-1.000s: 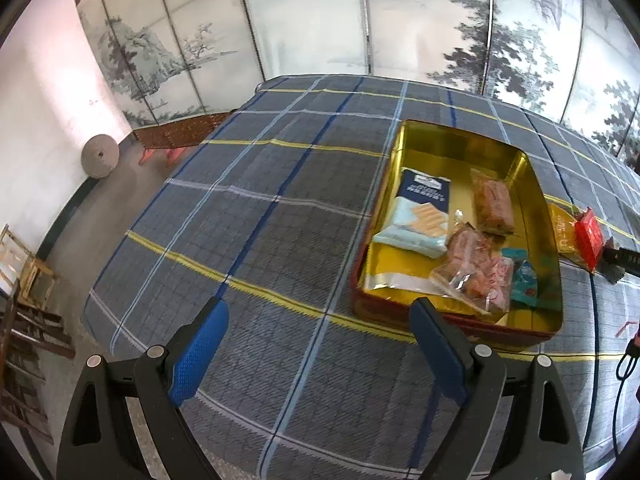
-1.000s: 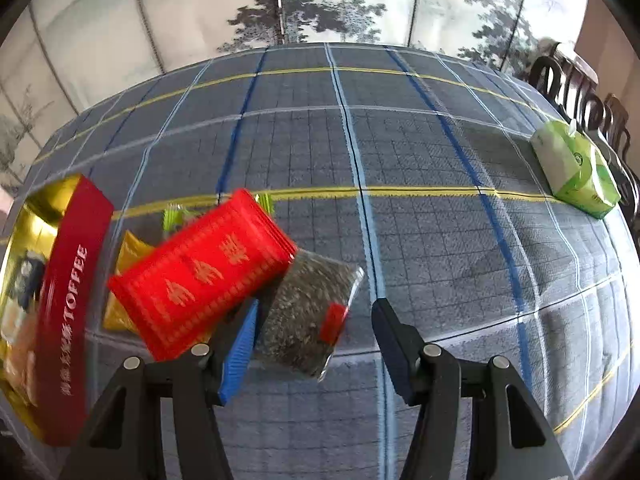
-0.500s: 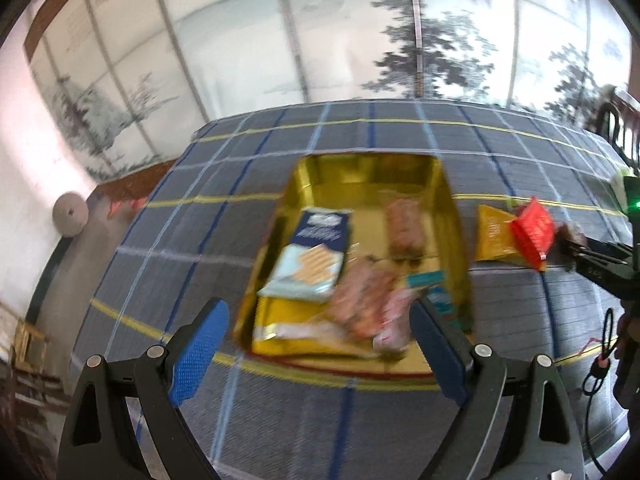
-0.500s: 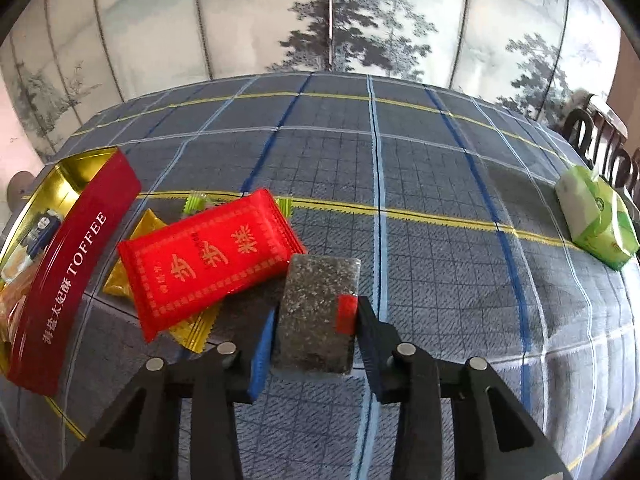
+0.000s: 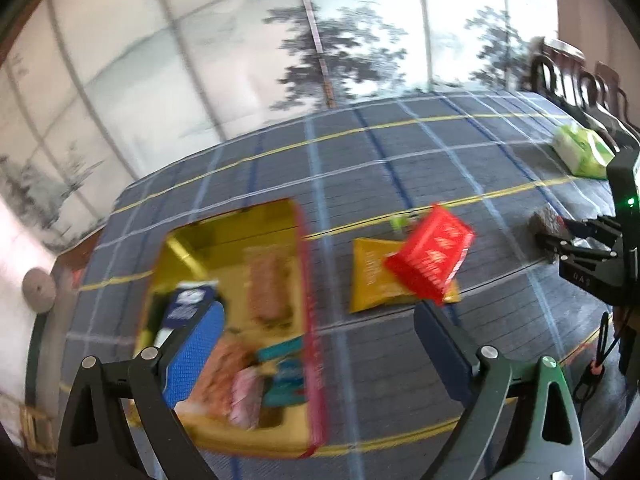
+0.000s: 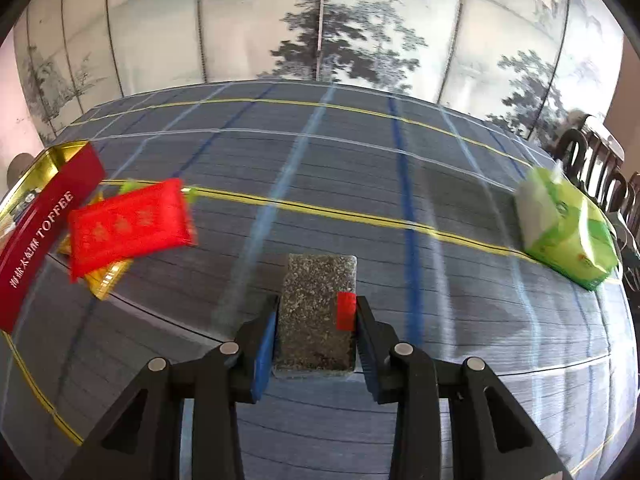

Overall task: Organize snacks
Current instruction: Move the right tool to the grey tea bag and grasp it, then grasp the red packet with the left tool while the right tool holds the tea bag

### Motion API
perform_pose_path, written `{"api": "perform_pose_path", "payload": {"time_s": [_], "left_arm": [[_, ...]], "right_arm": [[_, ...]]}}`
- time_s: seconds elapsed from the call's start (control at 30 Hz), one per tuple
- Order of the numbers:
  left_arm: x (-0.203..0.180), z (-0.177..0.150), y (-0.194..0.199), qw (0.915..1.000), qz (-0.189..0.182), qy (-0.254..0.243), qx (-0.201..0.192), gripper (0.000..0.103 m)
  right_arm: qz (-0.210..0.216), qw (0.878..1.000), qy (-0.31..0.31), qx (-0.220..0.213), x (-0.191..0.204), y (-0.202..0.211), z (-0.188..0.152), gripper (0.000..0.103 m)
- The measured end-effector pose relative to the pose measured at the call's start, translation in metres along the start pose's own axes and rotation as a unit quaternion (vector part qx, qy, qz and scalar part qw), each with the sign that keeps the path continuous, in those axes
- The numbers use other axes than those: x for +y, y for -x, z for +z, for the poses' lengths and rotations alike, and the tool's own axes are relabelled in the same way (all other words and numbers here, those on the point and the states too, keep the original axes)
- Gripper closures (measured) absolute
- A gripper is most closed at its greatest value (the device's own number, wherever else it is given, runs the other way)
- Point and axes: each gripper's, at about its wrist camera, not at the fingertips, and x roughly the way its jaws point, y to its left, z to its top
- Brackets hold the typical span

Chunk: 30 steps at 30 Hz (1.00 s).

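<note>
A painted folding screen (image 6: 328, 20) of misty trees backs a desk (image 6: 360, 168) under a blue plaid cloth. At the left edge of the right wrist view stands a red tin (image 6: 36, 240) reading "TOFFEE" beside Chinese characters. The right gripper (image 6: 316, 332) has its jaws clamped on a speckled grey snack packet (image 6: 318, 312) with a red tab, low centre; half a second ago it lay nearer the red packet (image 6: 128, 224). A green tissue pack (image 6: 568, 232) sits right. The left gripper (image 5: 316, 344) has its jaws wide and empty over the tin's right edge; it has swung right.
</note>
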Motion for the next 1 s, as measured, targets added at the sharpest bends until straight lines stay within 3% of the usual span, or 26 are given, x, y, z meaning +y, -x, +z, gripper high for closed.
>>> {"api": "perform_pose_path", "payload": {"time_s": [0.2,0.53,1.0], "left_arm": [[-0.029,0.015,-0.021,0.9985,-0.035,-0.042,-0.002,0.008],[-0.057,0.034,-0.047,0.9906,-0.094,-0.099,0.005,0.007],[-0.082,0.043,-0.094,0.9868,-0.085,-0.128,0.049,0.006]], "right_arm": [[-0.007,1.000,0.001,-0.002,-0.028,-0.001,-0.007,0.067],[0.011,1.000,-0.015,-0.006,-0.040,-0.003,-0.011,0.067],[0.013,1.000,-0.016,-0.006,-0.040,-0.004,-0.011,0.067]]}}
